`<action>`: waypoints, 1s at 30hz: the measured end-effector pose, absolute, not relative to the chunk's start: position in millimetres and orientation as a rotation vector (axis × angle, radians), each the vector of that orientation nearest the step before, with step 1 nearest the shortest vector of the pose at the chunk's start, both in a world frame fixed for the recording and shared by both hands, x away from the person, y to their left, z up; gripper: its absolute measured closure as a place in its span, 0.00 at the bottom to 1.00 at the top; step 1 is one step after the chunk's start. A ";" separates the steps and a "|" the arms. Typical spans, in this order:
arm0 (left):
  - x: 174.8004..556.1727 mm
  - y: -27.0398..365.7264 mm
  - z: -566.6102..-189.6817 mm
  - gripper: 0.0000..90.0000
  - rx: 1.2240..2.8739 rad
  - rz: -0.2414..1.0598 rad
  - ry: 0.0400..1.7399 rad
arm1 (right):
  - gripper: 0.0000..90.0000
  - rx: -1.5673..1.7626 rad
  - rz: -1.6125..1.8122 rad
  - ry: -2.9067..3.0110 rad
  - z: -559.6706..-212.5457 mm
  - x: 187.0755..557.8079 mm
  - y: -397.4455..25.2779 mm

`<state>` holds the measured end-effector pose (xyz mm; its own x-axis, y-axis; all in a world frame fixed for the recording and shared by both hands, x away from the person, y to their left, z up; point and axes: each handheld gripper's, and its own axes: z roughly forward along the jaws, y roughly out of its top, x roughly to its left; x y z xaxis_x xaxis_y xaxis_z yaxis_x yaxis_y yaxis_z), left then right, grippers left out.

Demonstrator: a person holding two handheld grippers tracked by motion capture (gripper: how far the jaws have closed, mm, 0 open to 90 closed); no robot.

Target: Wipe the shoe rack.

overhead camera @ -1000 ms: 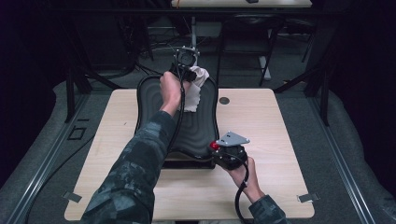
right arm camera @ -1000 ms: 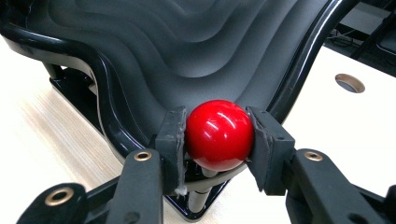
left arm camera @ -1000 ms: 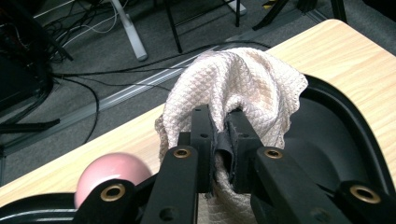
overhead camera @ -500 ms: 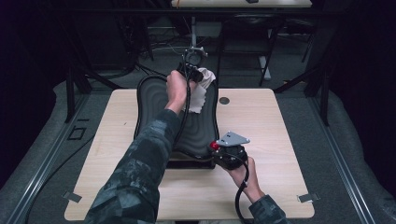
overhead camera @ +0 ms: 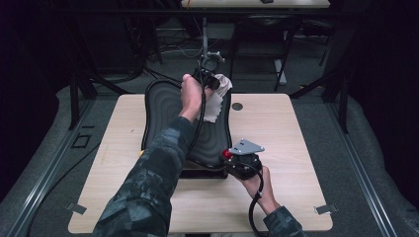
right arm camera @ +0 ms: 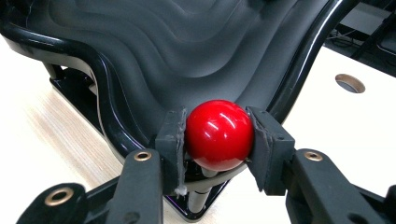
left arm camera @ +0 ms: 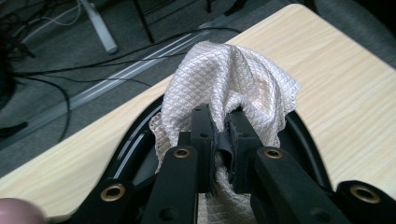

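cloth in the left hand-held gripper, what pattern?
Off-white cloth with a fine diamond quilted weave; clearest in the left gripper view.

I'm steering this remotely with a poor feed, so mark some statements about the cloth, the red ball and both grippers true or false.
1. The left gripper pinches a white quilted cloth. True.
2. The cloth lies at the near end of the black ridged tray. False: it is at the far end.
3. The right gripper clamps a red ball. True.
4. The red ball sits loose on the wooden table. False: it is on a stem at the tray's near corner.
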<state>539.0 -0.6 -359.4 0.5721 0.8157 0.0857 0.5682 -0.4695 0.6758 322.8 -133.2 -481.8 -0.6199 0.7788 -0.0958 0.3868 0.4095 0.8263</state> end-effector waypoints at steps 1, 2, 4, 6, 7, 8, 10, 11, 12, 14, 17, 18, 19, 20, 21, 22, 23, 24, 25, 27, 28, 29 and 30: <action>537.9 -1.6 -360.7 0.93 2.203 0.536 1.097 | 0.67 0.992 1.106 2.196 -481.9 322.7 -133.2; 537.1 -2.1 -361.6 0.93 2.203 0.534 1.092 | 0.67 0.992 1.110 2.196 -482.0 322.8 -133.2; 535.9 -3.4 -362.4 0.93 2.204 0.534 1.089 | 0.67 0.989 1.106 2.199 -481.8 322.9 -133.7; 535.5 -4.2 -362.5 0.93 2.209 0.530 1.084 | 0.67 0.990 1.110 2.197 -482.0 322.9 -133.3; 535.1 -4.4 -362.4 0.93 2.213 0.526 1.081 | 0.67 0.989 1.107 2.197 -481.9 322.9 -133.3; 534.6 -4.6 -362.7 0.93 2.216 0.522 1.078 | 0.67 0.989 1.109 2.196 -482.0 322.9 -133.2; 533.2 -5.2 -364.0 0.93 2.215 0.519 1.072 | 0.67 0.988 1.111 2.196 -482.1 322.9 -133.1; 532.5 -5.5 -364.3 0.93 2.218 0.517 1.069 | 0.67 0.988 1.105 2.197 -481.9 322.8 -133.3; 531.7 -6.0 -364.8 0.93 2.220 0.513 1.066 | 0.67 0.987 1.109 2.198 -482.0 322.9 -133.4; 529.8 -7.7 -365.9 0.93 2.224 0.509 1.059 | 0.67 0.987 1.107 2.198 -481.9 322.8 -133.4; 526.2 -10.8 -368.3 0.93 2.235 0.505 1.041 | 0.67 0.985 1.106 2.200 -482.0 322.8 -133.6; 525.4 -11.5 -368.5 0.93 2.239 0.502 1.037 | 0.67 0.986 1.105 2.199 -482.0 322.8 -133.7; 523.9 -12.5 -369.5 0.93 2.239 0.499 1.033 | 0.67 0.986 1.105 2.199 -482.1 322.8 -133.7; 522.6 -13.0 -370.4 0.93 2.244 0.491 1.029 | 0.67 0.985 1.106 2.199 -482.0 322.8 -133.7; 521.7 -13.4 -371.0 0.93 2.244 0.489 1.027 | 0.67 0.985 1.105 2.200 -482.1 322.8 -133.9; 520.4 -14.2 -371.7 0.93 2.250 0.494 1.020 | 0.67 0.986 1.106 2.199 -482.1 322.8 -133.9; 519.8 -14.5 -372.0 0.93 2.256 0.491 1.013 | 0.67 0.986 1.110 2.198 -482.1 322.8 -133.6; 519.4 -14.6 -372.4 0.93 2.256 0.489 1.012 | 0.67 0.984 1.105 2.200 -482.0 322.9 -133.8; 518.8 -14.4 -373.2 0.93 2.250 0.487 1.012 | 0.67 0.984 1.103 2.202 -481.9 323.0 -134.1; 517.8 -14.4 -373.9 0.93 2.248 0.485 1.013 | 0.67 0.981 1.123 2.188 -482.9 323.6 -133.7; 517.4 -14.4 -374.0 0.93 2.250 0.484 1.010 | 0.67 0.980 1.125 2.189 -482.9 323.6 -133.7; 516.9 -14.4 -373.9 0.93 2.255 0.482 1.010 | 0.67 0.978 1.125 2.190 -482.9 323.6 -133.7; 516.1 -14.3 -374.2 0.93 2.255 0.477 1.013 | 0.67 0.978 1.123 2.189 -482.9 323.6 -133.7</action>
